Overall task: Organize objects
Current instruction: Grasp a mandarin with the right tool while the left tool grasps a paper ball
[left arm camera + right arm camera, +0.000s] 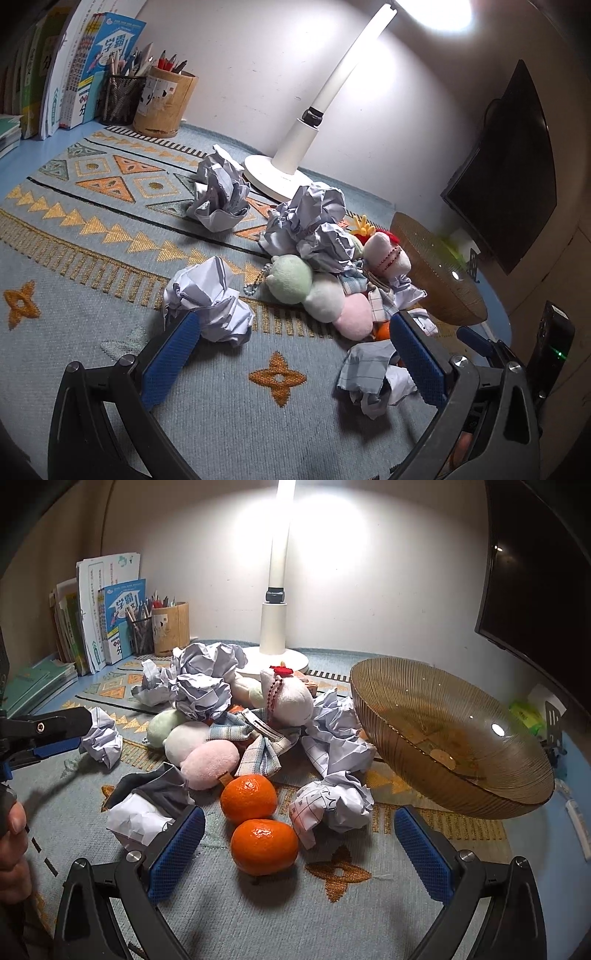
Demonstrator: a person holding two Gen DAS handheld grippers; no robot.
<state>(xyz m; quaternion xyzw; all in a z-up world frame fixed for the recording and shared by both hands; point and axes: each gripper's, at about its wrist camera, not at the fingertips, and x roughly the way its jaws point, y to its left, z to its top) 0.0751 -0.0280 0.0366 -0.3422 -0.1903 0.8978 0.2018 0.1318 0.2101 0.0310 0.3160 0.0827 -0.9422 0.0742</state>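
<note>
Amber bowl [454, 734] sitting tilted on paper, likely the fruit's destination. Plush and crumpled-paper pile [207, 694] cluttering mid-mat. Right gripper [299, 845] hanging released, framing nearer tangerine [264, 846]. Left gripper [295, 354] also spread, holding nothing.

mat [258, 915] grey-blue w/ orange-gold triangle and star motifs. two tangerines [264, 846] bright orange. paper balls [208, 301] white, faint blue lines. plush [290, 279] pale green, cream, pink. bowl [454, 734] ribbed amber. lamp [295, 147] white. gripper pads [176, 853] blue.
</note>
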